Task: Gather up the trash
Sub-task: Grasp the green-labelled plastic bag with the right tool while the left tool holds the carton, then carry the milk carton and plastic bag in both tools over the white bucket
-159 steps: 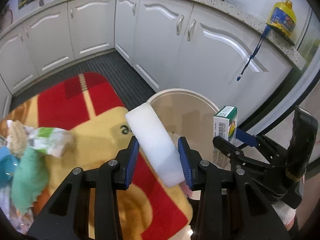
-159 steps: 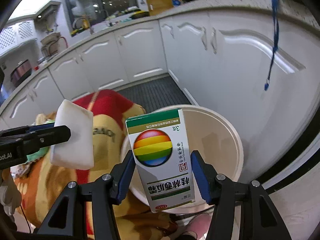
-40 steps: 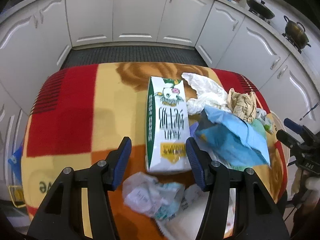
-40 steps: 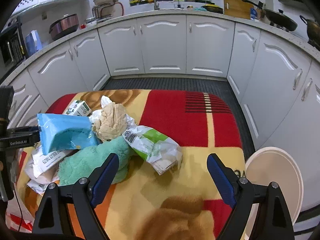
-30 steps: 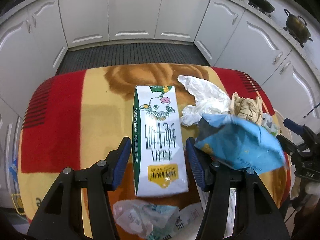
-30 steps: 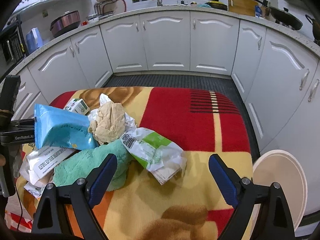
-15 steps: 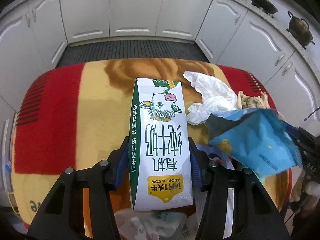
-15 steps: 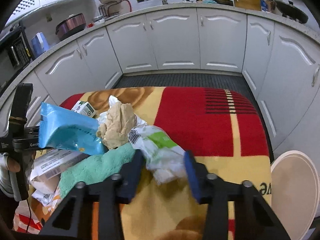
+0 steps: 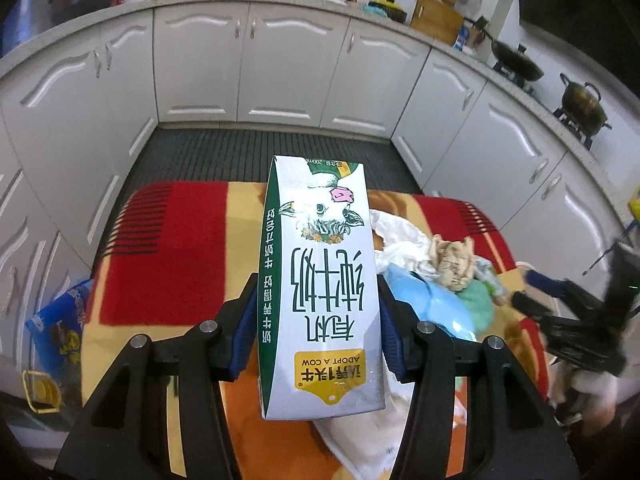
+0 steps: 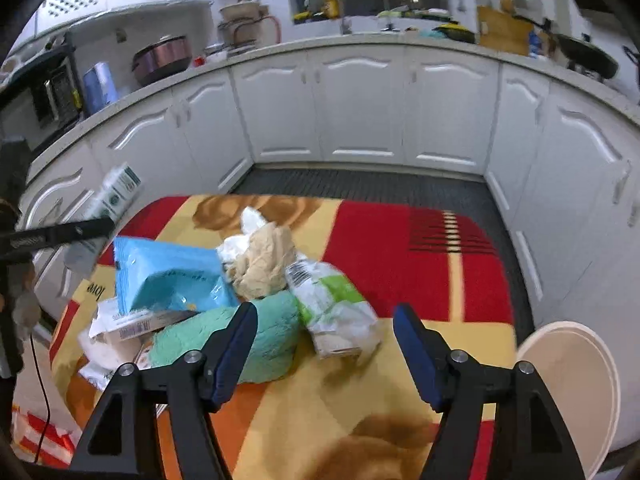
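Note:
My left gripper is shut on a white and green milk carton and holds it up above the red and yellow blanket-covered table. The right wrist view shows that carton raised at far left. My right gripper hangs low over the table, its jaws opening. A crumpled white and green wrapper lies between them, clear of both pads. Beside it are a teal cloth, a blue packet and a ball of brown paper.
A round white bin stands on the floor at the table's right end. White paper packaging lies at the near left of the pile. White kitchen cabinets curve around the table. A blue bag sits on the floor.
The left gripper closed on the milk carton and lifted it off the table. The right gripper's jaws narrowed around the white and green wrapper, then spread apart again; the wrapper stays on the table.

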### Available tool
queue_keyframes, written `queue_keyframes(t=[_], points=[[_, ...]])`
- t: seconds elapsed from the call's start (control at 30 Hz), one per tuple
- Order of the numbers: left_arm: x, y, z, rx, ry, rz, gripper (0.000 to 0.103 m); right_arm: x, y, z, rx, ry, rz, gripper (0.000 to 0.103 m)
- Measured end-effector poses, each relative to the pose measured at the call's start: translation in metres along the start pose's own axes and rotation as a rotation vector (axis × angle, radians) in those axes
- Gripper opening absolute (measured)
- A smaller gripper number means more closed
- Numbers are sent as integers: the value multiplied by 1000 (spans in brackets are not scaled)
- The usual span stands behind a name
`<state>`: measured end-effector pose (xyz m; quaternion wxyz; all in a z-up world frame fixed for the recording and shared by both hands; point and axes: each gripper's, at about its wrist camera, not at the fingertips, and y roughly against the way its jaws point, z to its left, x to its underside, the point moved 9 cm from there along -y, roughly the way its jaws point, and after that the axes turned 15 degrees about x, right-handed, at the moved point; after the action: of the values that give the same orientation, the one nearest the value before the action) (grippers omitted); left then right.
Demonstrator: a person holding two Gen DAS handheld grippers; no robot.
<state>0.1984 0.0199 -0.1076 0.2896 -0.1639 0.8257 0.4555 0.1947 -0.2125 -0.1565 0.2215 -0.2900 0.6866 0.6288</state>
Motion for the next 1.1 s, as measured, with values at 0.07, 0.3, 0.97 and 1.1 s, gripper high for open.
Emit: queue_keyframes(t=[0.07, 0.3, 0.97, 1.1], points=[[3, 12, -5, 0, -3, -11, 51, 0, -13, 2, 30, 30, 20, 65], [12, 39, -38, 12, -63, -30, 51, 0, -48, -11, -55, -104, 102, 32], [45, -1, -174, 137, -235, 31, 51, 29, 96, -59, -4, -189, -110, 25], [54, -16, -201, 153, -266, 49, 51, 39, 112, -78, 24, -211, -122, 25]])
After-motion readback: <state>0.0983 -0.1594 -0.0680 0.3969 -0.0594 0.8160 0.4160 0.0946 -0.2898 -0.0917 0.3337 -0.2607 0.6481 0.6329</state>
